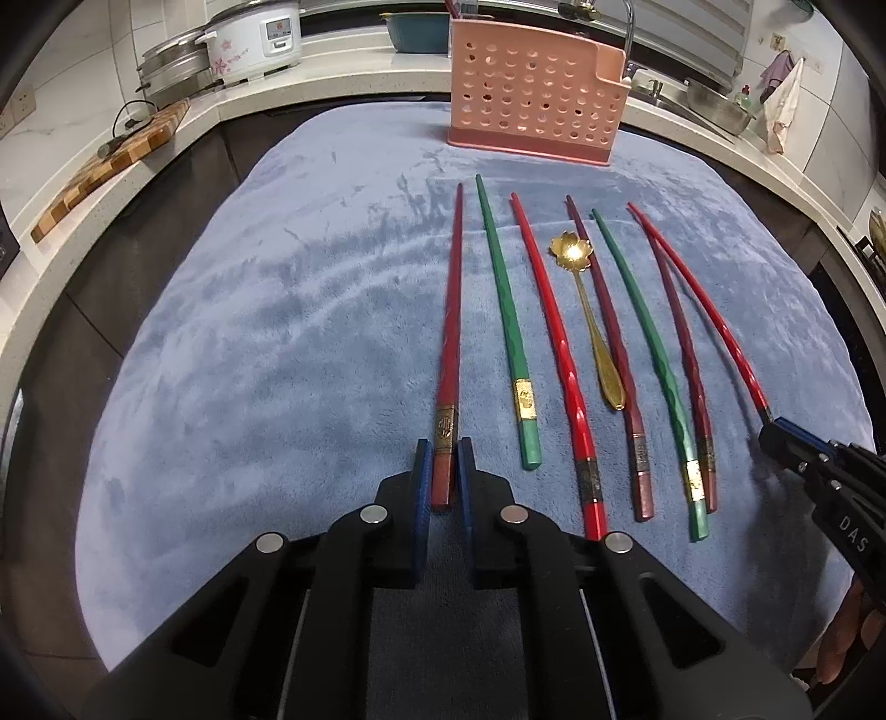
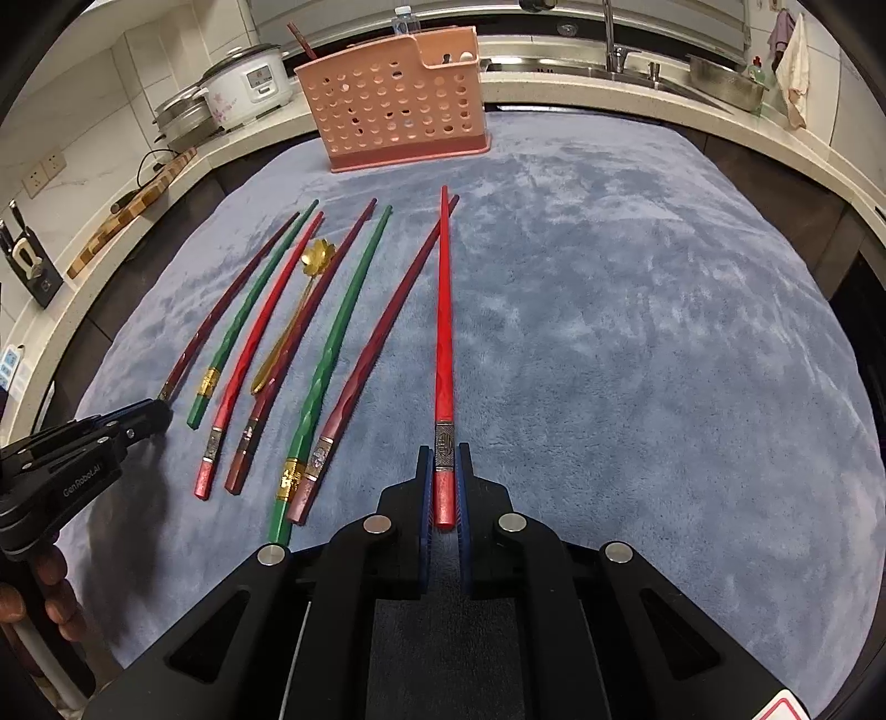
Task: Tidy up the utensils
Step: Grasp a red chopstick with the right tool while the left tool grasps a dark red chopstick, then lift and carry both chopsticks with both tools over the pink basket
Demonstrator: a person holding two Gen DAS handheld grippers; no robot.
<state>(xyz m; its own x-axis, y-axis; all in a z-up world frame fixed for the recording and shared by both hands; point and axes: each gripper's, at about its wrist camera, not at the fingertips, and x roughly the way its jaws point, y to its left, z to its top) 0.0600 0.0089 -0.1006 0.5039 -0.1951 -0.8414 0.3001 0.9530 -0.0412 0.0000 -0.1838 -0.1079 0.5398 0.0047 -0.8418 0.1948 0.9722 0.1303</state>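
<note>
The dark red chopstick, lower centre of the left view, was pinched at its thick end by the left hand-held gripper; the right hand-held gripper likewise clamped a bright red chopstick, probably bound for the pink holder at top centre.

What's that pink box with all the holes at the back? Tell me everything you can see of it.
The pink holder looks like plastic: an upright, boxy caddy, its front wall pierced by rows of round holes, on a darker pink base. One top corner steps down into a lower compartment. It stands at the far edge of the blue cloth, beyond the chopsticks and apart from them. In the right wrist view a dark stick pokes out of its top. No gripper touches it.
</note>
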